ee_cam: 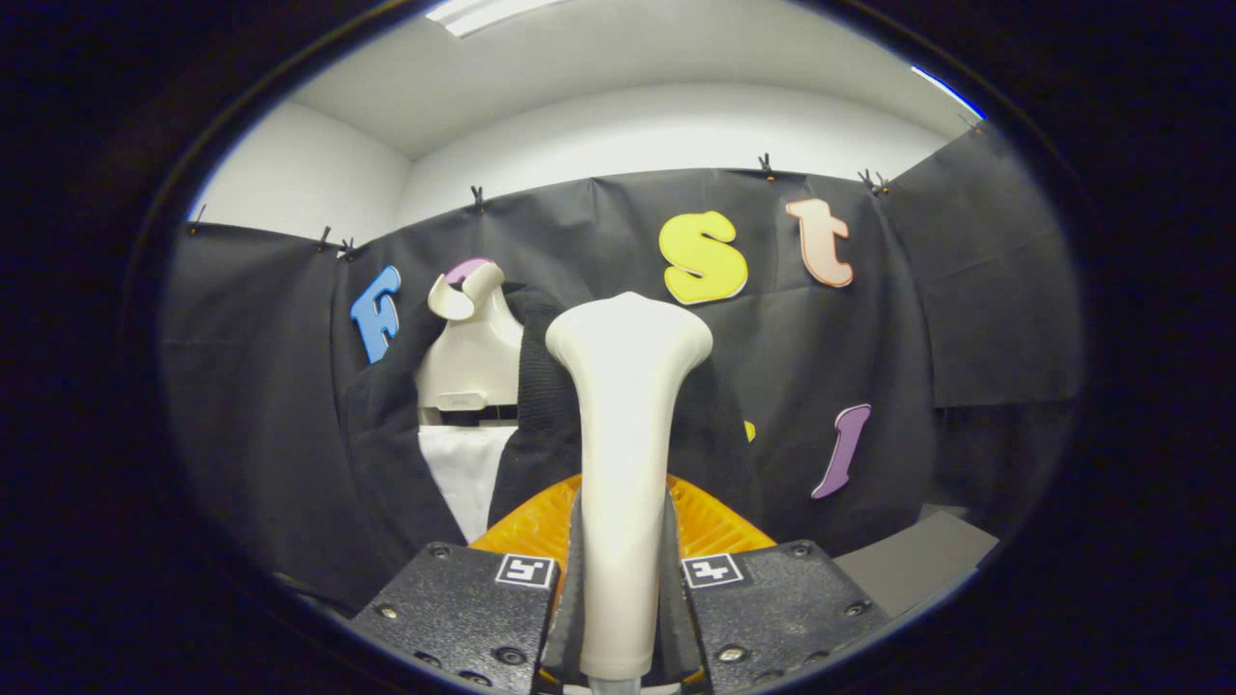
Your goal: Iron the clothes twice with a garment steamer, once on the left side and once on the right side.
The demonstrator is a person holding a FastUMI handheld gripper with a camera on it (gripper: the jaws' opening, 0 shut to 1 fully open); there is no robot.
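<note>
My gripper [621, 579] is shut on the cream handle of a garment steamer [626, 405], which stands upright between the fingers with its wide head at the top. Behind the steamer hangs a black garment [386, 434] on a cream mannequin torso [470, 362], open at the front over a white panel [468, 473]. The steamer head sits against the garment's right front panel [541, 405]. An orange ribbed part [526, 526] shows just above the fingers, behind the handle.
Black cloth walls [966, 319] close the booth behind and on both sides of the mannequin. A grey surface [917, 560] lies low at the right, beyond the right finger. White room walls and a ceiling light rise above the cloth.
</note>
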